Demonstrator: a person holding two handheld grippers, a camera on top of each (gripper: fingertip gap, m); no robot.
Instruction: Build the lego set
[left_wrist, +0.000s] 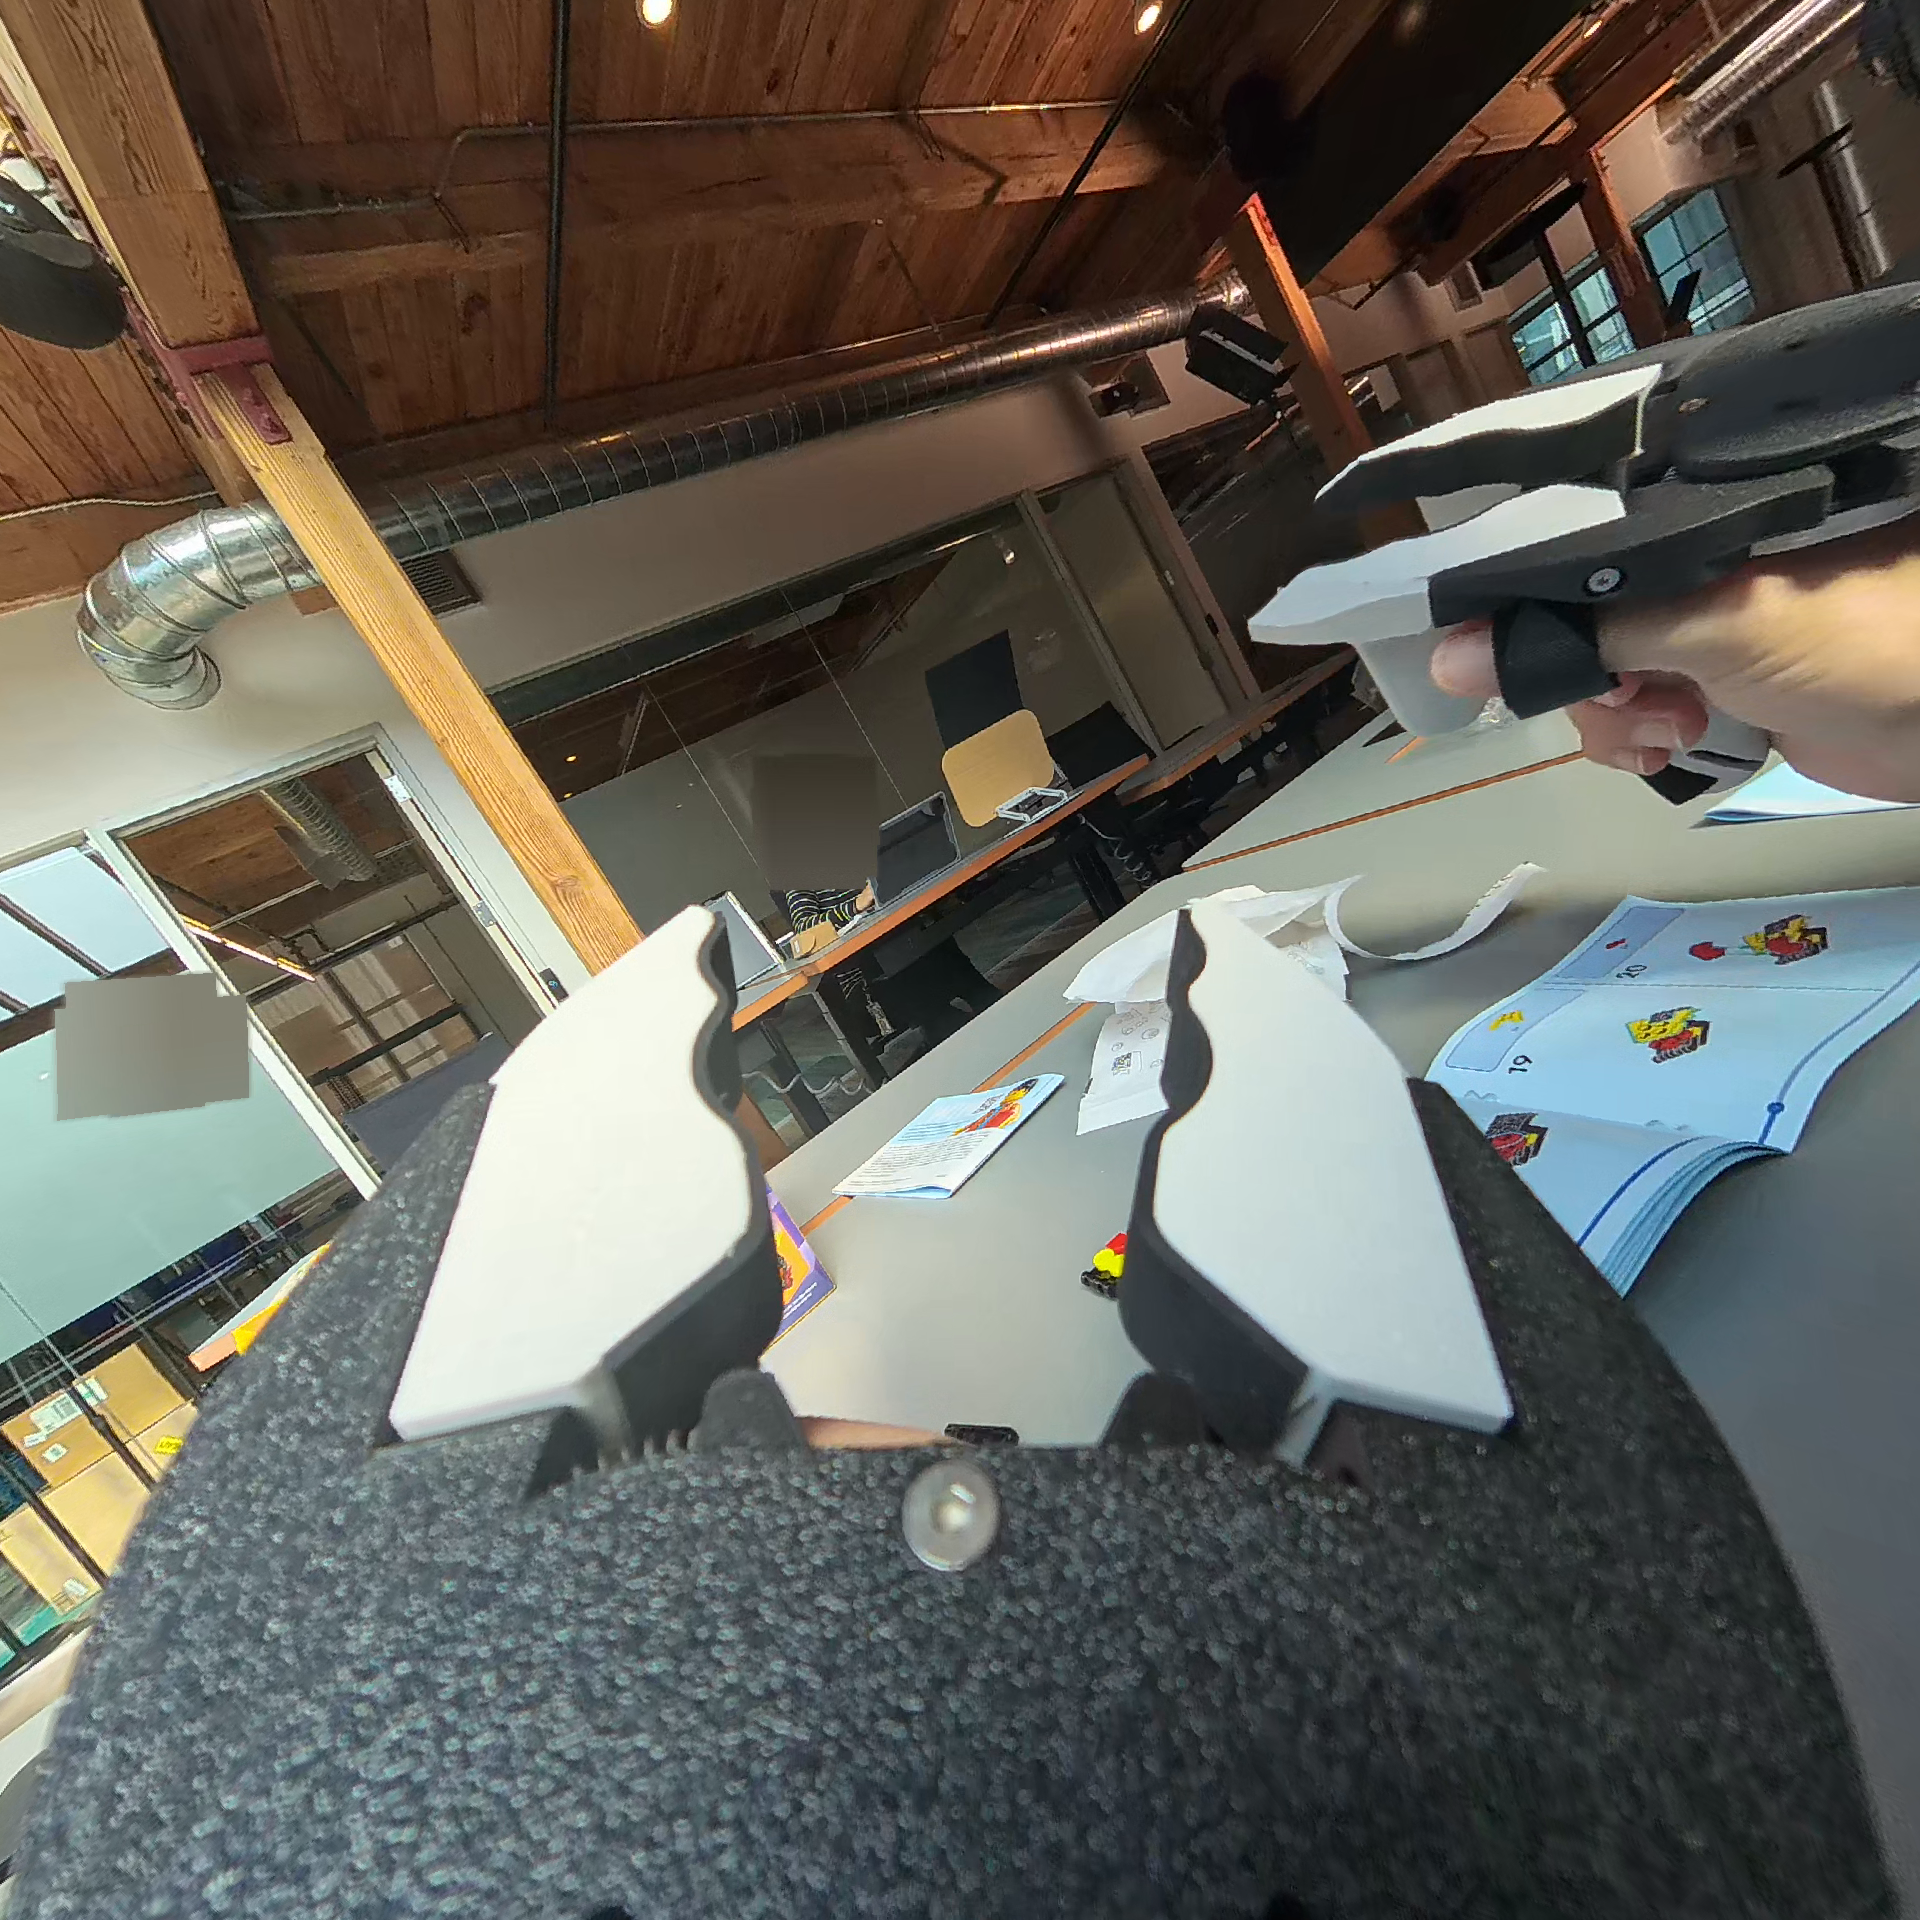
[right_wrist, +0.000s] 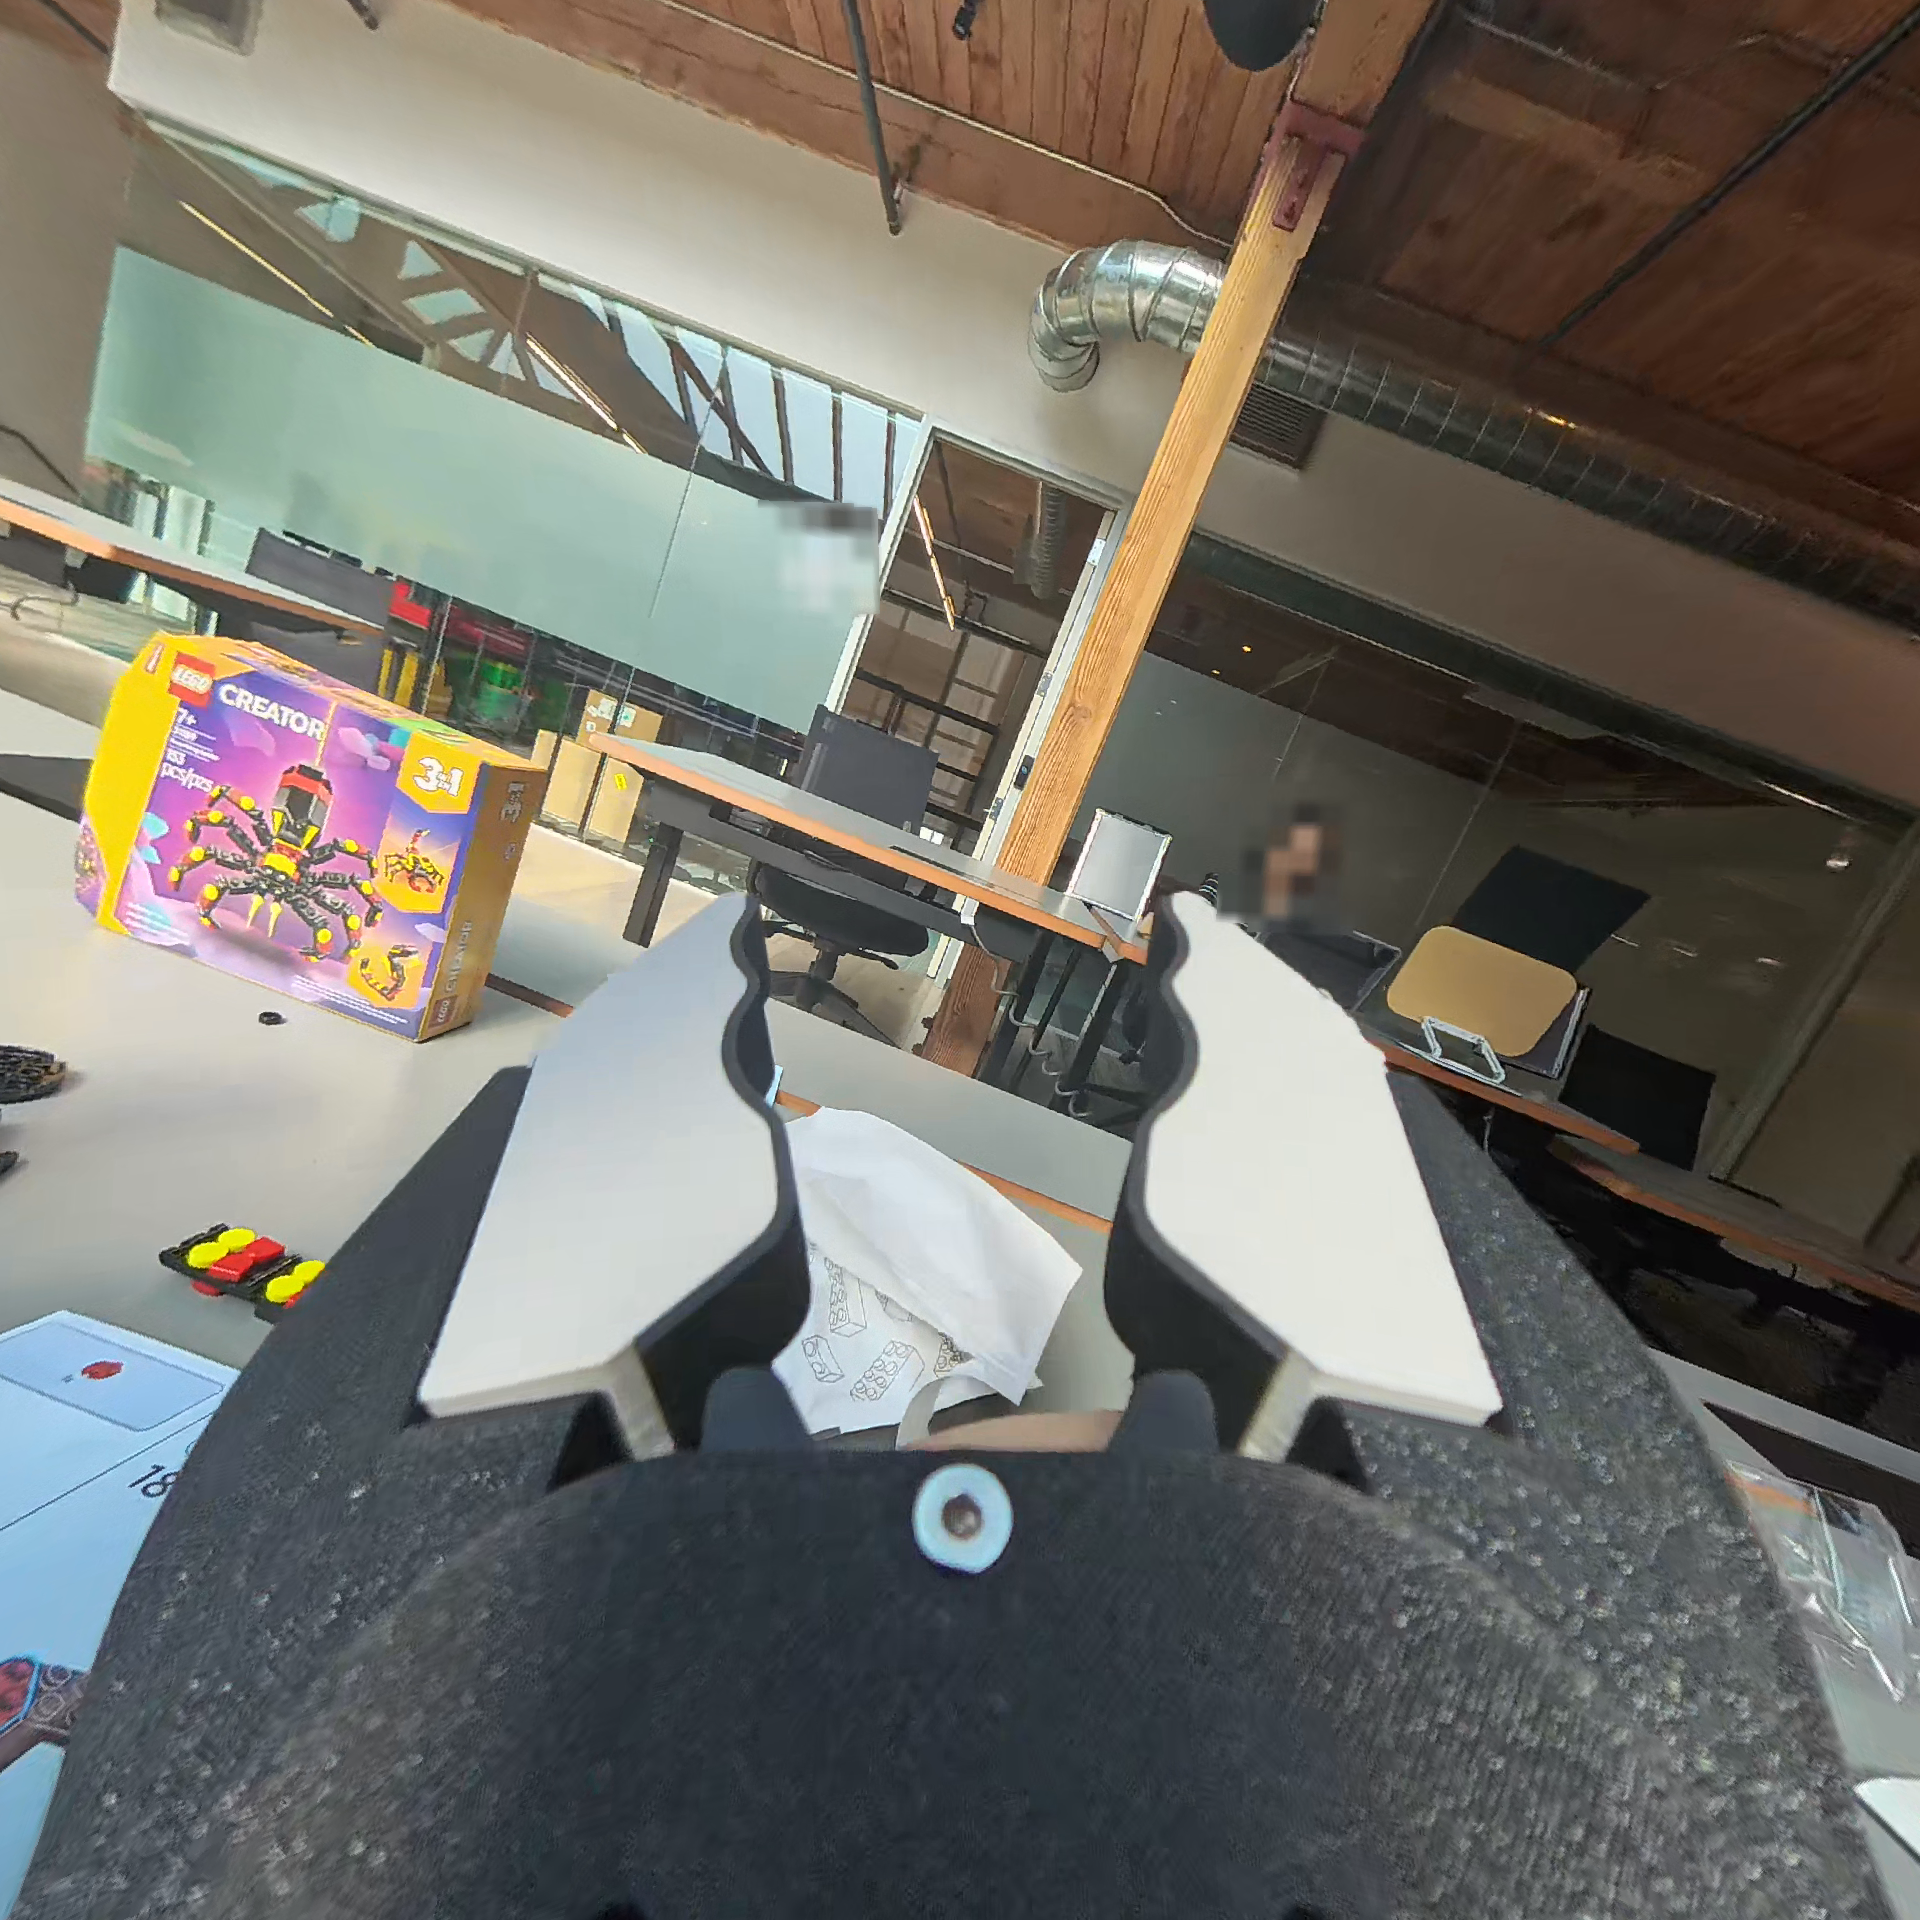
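Observation:
My left gripper (left_wrist: 951, 935) is open and empty, raised above the grey table (left_wrist: 966, 1340). A small black, yellow and red lego assembly (left_wrist: 1104, 1260) lies on the table, partly hidden by the right finger. My right gripper (right_wrist: 961, 920) is open and empty, held above the table; it also shows in the left wrist view (left_wrist: 1299, 566), in a person's hand at upper right. In the right wrist view the black, yellow and red assembly (right_wrist: 241, 1262) lies at left, apart from both grippers. The open instruction booklet (left_wrist: 1683, 1049) lies to the right.
The lego set box (right_wrist: 301, 842) stands on the table (right_wrist: 343, 1122) at far left. Torn white paper bags (right_wrist: 914, 1236) lie ahead of the right gripper. A small leaflet (left_wrist: 951, 1135) lies at the table's far edge. Black lego parts (right_wrist: 31, 1070) lie at the left edge. Desks and chairs stand beyond.

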